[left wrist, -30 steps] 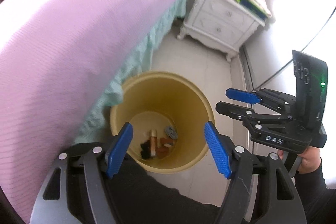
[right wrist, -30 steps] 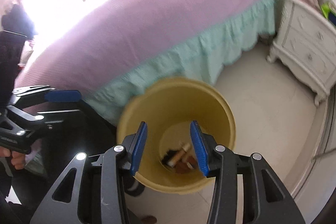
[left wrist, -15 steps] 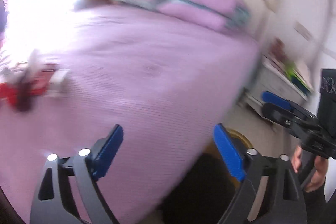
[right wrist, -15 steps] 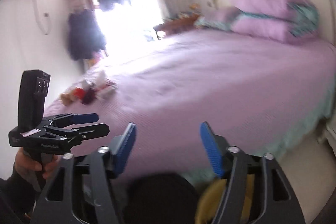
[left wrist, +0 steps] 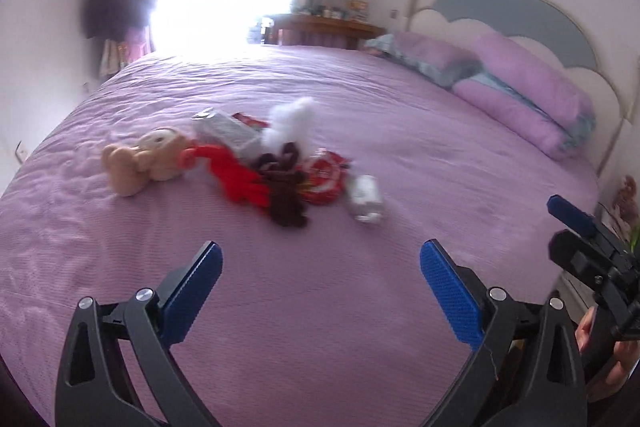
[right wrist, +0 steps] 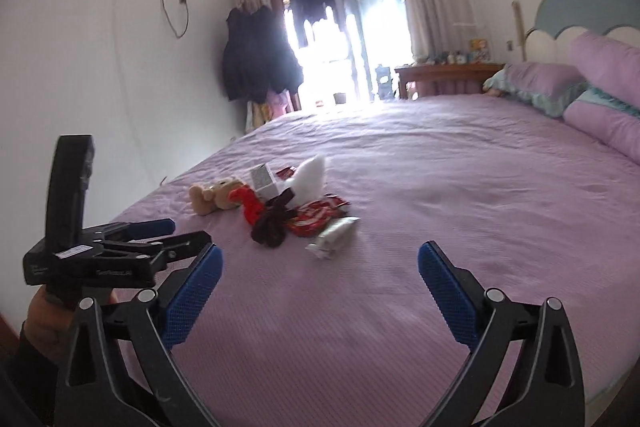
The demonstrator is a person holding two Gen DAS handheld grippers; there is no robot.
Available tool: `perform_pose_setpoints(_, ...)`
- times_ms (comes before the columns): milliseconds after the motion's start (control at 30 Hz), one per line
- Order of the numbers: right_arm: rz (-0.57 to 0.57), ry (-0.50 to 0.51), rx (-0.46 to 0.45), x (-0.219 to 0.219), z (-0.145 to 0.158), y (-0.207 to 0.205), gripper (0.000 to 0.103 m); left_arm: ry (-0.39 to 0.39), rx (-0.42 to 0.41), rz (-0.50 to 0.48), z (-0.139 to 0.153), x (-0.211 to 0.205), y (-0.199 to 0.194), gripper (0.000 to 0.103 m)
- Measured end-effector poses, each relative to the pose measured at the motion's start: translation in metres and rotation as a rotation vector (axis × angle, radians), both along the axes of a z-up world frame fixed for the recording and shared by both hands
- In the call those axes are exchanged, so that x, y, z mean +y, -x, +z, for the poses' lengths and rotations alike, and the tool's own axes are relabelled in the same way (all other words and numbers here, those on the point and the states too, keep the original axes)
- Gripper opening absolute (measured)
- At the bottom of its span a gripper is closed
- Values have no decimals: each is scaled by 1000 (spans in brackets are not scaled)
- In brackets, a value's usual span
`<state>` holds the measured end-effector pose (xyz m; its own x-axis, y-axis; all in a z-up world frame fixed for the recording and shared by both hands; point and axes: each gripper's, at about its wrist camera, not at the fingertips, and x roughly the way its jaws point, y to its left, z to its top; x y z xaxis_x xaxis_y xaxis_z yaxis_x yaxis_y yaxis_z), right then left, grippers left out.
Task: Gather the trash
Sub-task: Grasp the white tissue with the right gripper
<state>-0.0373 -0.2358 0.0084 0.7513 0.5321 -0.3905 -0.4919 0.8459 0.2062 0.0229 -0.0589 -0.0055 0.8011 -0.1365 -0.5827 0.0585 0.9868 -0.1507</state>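
On the purple bed [left wrist: 360,307], the clutter lies in one loose heap near the middle of the cover, well ahead of both tools; going left to right through the left wrist view, a tan teddy bear [left wrist: 140,159] lies on its side at the heap's left end; a red fabric piece [left wrist: 230,171] touches the bear and runs to the right and nearer the camera; behind it sits a silvery box [left wrist: 228,131], and just right of that a white fluffy wad [left wrist: 292,123] stands tallest; a dark brown knitted piece [left wrist: 284,187] overlaps the red fabric at the near side; a red and white wrapper [left wrist: 326,177] lies flat against it; a crumpled silver wrapper [left wrist: 364,197] ends the heap on the right, just beside the red one; a small red packet behind the box is too blurred to name.

The left gripper [left wrist: 320,291] hovers over bare cover short of the heap, its jaws spread wide with nothing between them; the right gripper [right wrist: 320,291] hovers likewise, jaws wide and empty, the silver wrapper [right wrist: 332,237] nearest to it; each tool shows at the edge of the other's view, the right gripper [left wrist: 588,251] at the far right beside the left one.

Further right, purple pillows [left wrist: 528,95] lean against a blue and white headboard [left wrist: 512,7]; behind the bed a bright glass door [right wrist: 340,47], dark coats [right wrist: 256,63] hanging left of it, and a wooden desk [right wrist: 444,75] to its right.
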Motion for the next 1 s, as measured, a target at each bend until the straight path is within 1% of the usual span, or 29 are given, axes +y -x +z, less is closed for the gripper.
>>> perform_pose_setpoints(67,27,2,23,15,-4,-10,95,4,5,15,-3,11,-3,99)
perform_pose_setpoints(167,18,42,29,32,-7,-21,95,15,12,28,-8,27,-10,99)
perform_pose_setpoints(333,27,49,87,48,-17,-52,94,46,20,44,-20,41,-25,99)
perform_pose_setpoints(467,11,93,138,64,-29,-84,94,71,39,48,-30,51,-39,99)
perform_pose_setpoints(567,-16,127,173,74,-42,-107,90,88,53,49,-37,56,-49,99)
perform_pose_setpoints(633,-28,141,211,78,-51,-123,79,101,63,48,-41,59,-57,99)
perform_pose_setpoints(767,-32,148,311,85,-70,-155,73,101,71,49,-45,61,-68,99)
perform_pose_setpoints(800,-30,158,328,88,-74,-160,69,100,72,50,-46,61,-70,99)
perform_pose_setpoints(867,-29,173,361,91,-81,-167,50,100,76,50,-47,61,-74,99)
perform_pose_setpoints(900,-26,168,361,91,-82,-168,29,101,77,52,-47,61,-76,99)
perform_pose_setpoints(933,-17,150,361,89,-81,-168,24,104,76,51,-47,61,-77,99)
perform_pose_setpoints(1000,-14,116,339,79,-78,-162,21,108,72,52,-46,60,-79,99)
